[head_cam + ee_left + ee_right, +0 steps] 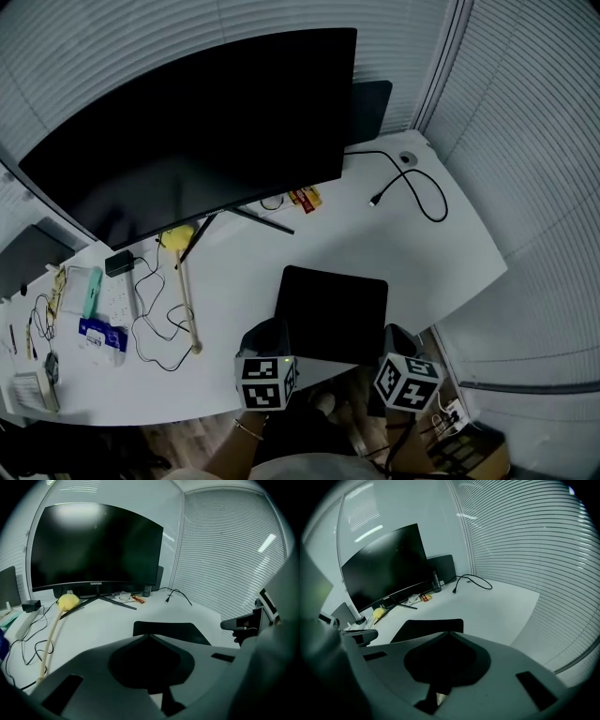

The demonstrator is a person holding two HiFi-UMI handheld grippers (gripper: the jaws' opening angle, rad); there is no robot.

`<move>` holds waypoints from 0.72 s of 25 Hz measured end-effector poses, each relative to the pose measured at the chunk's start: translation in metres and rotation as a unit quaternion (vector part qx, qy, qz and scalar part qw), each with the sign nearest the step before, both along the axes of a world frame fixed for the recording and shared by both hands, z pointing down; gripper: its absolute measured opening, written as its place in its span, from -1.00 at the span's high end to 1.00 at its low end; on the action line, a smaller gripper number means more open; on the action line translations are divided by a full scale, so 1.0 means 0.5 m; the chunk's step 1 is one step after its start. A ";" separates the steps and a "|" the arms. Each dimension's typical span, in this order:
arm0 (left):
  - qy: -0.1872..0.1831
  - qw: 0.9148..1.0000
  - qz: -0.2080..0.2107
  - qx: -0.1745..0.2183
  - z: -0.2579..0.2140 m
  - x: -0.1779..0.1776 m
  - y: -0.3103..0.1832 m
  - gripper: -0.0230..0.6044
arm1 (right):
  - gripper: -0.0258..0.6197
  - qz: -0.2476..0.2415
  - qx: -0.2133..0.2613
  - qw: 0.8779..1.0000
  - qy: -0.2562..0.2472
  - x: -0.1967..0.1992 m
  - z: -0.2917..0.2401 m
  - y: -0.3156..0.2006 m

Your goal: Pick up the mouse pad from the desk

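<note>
The black mouse pad [333, 312] lies flat on the white desk [450, 253] near its front edge. My left gripper [272, 330] hovers at the pad's near left corner, its jaws meeting tip to tip with nothing between them. My right gripper [398, 337] is at the near right corner, also shut and empty. In the left gripper view the pad [174, 631] lies just beyond the closed tips of the left gripper [149, 636]. The right gripper view shows the pad [425, 627] ahead of the right gripper [449, 632]. I cannot tell whether either gripper touches the pad.
A large dark monitor [197, 141] stands behind the pad on a V-shaped foot. A yellow-headed stick [187, 291], tangled cables and a power strip [117, 295] lie to the left. A black cable [412, 187] runs at the back right. A red-yellow packet [305, 199] lies near the monitor.
</note>
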State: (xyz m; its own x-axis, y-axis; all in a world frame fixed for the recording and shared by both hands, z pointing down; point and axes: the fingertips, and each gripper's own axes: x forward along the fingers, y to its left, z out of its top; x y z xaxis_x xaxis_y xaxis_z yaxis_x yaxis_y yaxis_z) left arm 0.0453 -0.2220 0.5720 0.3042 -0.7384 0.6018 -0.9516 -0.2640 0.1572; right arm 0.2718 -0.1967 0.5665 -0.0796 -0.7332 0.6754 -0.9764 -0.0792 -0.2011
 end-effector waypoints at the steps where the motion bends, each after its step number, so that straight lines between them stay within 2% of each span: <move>1: -0.001 1.000 0.001 -0.004 0.007 0.000 0.003 0.88 | 0.82 0.002 -0.004 1.000 0.000 0.001 0.007 0.004; 7: -0.003 1.000 0.005 -0.020 0.035 -0.002 0.007 0.88 | 0.82 0.012 -0.021 1.000 0.001 0.005 0.037 0.016; 18: -0.008 1.000 0.014 -0.024 0.044 -0.011 -0.002 0.88 | 0.81 0.019 -0.032 0.999 0.002 0.001 0.053 0.013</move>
